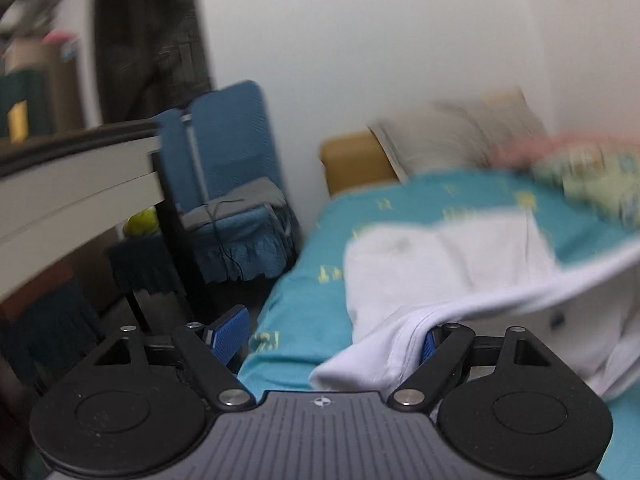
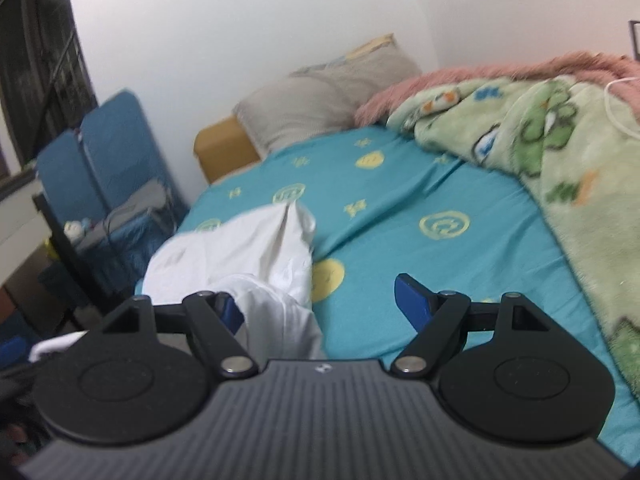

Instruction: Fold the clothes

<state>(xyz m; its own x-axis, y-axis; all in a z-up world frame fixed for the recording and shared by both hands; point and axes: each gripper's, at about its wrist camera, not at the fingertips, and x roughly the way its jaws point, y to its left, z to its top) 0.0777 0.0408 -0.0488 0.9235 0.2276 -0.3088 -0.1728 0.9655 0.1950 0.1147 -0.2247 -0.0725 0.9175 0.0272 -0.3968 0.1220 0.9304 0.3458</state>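
Observation:
A white garment lies crumpled on the teal bed sheet near the bed's left edge. One fold of it hangs over the right finger of my left gripper, whose jaws stand wide apart and do not pinch the cloth. In the right wrist view the same white garment is heaped at the lower left, resting against the left finger of my right gripper. That gripper is open too, with bare teal sheet showing between its blue pads.
A green patterned blanket and a pink fuzzy one pile along the bed's right side. A grey pillow leans on the wall at the head. Left of the bed stand a blue folded chair and a desk.

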